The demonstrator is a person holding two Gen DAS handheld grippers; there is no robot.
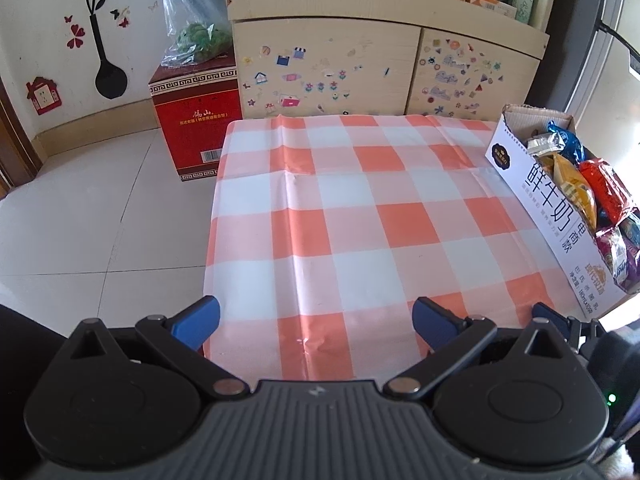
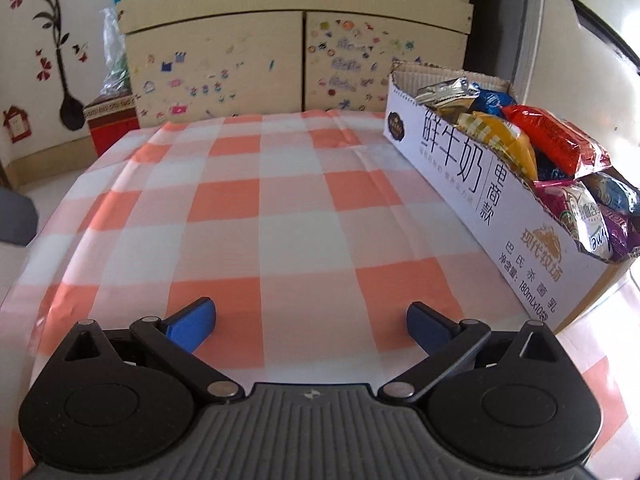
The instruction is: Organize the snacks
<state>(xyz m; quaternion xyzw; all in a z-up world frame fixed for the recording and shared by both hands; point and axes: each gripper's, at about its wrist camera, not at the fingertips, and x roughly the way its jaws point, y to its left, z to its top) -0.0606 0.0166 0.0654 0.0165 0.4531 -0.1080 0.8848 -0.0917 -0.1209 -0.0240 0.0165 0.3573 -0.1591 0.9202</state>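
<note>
A white cardboard milk box (image 1: 548,204) stands on the right side of the orange-and-white checked table (image 1: 340,216). It holds several snack packets, among them a yellow one (image 1: 572,188) and a red one (image 1: 608,188). The box also shows in the right wrist view (image 2: 472,176), with the red packet (image 2: 556,136) on top. My left gripper (image 1: 316,320) is open and empty above the table's near edge. My right gripper (image 2: 312,320) is open and empty over the near part of the table, left of the box; part of it shows in the left wrist view (image 1: 556,320).
A sticker-covered wooden cabinet (image 1: 384,64) stands behind the table, its top shelf full of bottles and boxes. A red carton (image 1: 196,120) with a plastic bag of greens (image 1: 196,28) sits on the tiled floor to the left.
</note>
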